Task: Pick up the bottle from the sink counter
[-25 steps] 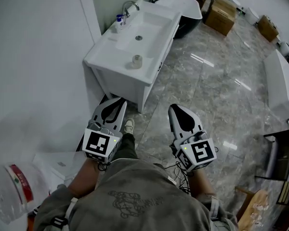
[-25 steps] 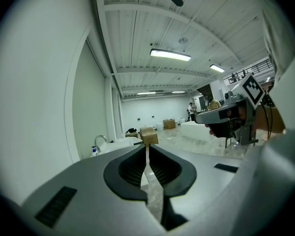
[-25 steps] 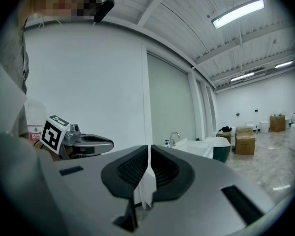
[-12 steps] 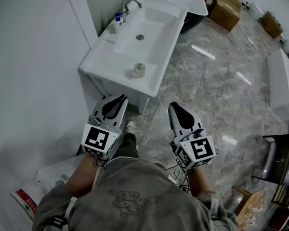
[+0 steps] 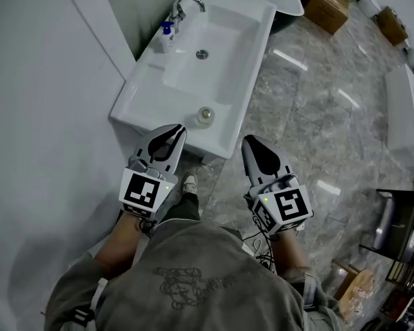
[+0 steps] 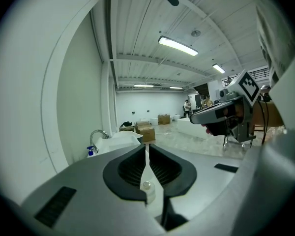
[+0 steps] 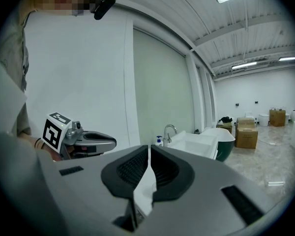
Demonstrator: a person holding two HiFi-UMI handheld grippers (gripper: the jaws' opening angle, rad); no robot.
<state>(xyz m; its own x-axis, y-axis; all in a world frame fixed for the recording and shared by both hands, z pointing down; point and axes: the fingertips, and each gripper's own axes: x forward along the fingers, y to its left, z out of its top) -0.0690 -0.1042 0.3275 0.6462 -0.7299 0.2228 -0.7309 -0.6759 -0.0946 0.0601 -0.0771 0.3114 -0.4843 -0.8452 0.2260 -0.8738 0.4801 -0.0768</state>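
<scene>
The person is holding both grippers out low in front of the body. The left gripper is keeping its fingers pressed together on nothing, and so is the right gripper. Both are pointing at the counter and neither is touching it.

A small bottle is standing upright at the counter's near rim, just beyond the left gripper's tip and a little to its right. Behind it the basin is lying empty. At the far end a pump bottle is standing just beside the faucet, close to the wall.

Which bottle is meant I cannot tell, so the wrong one could get picked. With the fingers pressed together, a reach would be pushing rather than gripping. A nudge could tip the small bottle off the rim onto the floor or into the basin. The pump bottle is offering little room, and spread fingers could be catching the faucet.
</scene>
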